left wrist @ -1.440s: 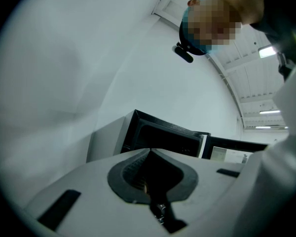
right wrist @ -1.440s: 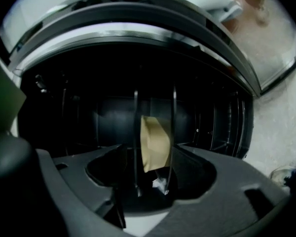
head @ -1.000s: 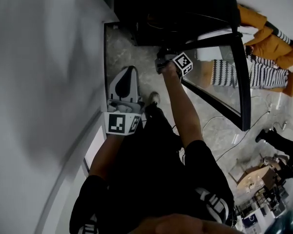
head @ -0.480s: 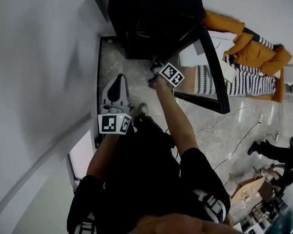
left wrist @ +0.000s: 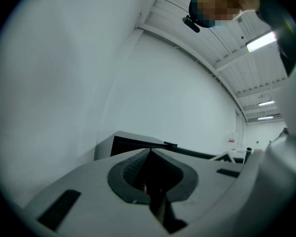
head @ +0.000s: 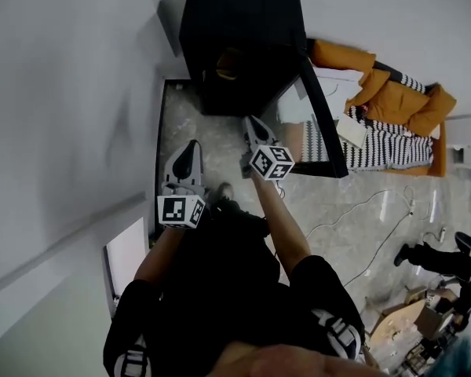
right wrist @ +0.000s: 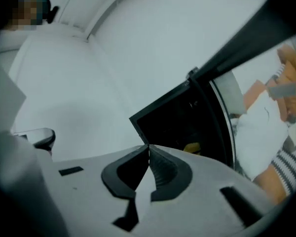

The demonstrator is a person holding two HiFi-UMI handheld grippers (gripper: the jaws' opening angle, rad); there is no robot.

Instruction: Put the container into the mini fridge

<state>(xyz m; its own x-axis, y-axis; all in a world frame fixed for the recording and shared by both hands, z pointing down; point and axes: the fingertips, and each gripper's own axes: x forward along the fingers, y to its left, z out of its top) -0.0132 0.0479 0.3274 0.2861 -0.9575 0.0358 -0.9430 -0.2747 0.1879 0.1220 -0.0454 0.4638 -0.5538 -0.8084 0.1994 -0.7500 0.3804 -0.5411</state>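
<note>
The black mini fridge (head: 243, 38) stands on the floor against the wall, its door (head: 323, 124) swung open to the right. A yellowish container (head: 226, 63) sits inside it; in the right gripper view the container (right wrist: 191, 147) shows as a yellow patch in the dark fridge (right wrist: 182, 120). My right gripper (head: 251, 126) hangs in front of the opening, outside it, shut with nothing between its fingertips (right wrist: 148, 145). My left gripper (head: 191, 149) is to its left by the wall, also shut and empty (left wrist: 149, 150), pointing level toward the fridge (left wrist: 119, 144).
A white wall (head: 63, 93) runs along the left. An orange jacket (head: 392, 93) and a striped cloth (head: 381, 144) lie on the marble floor right of the door. Cables (head: 361, 210) trail across the floor. Another person (head: 432, 254) and boxes are at far right.
Both grippers have pulled back from the fridge and risen. The right gripper came away from the opening and rolled. The fridge's top has come into view as the head view lifted.
</note>
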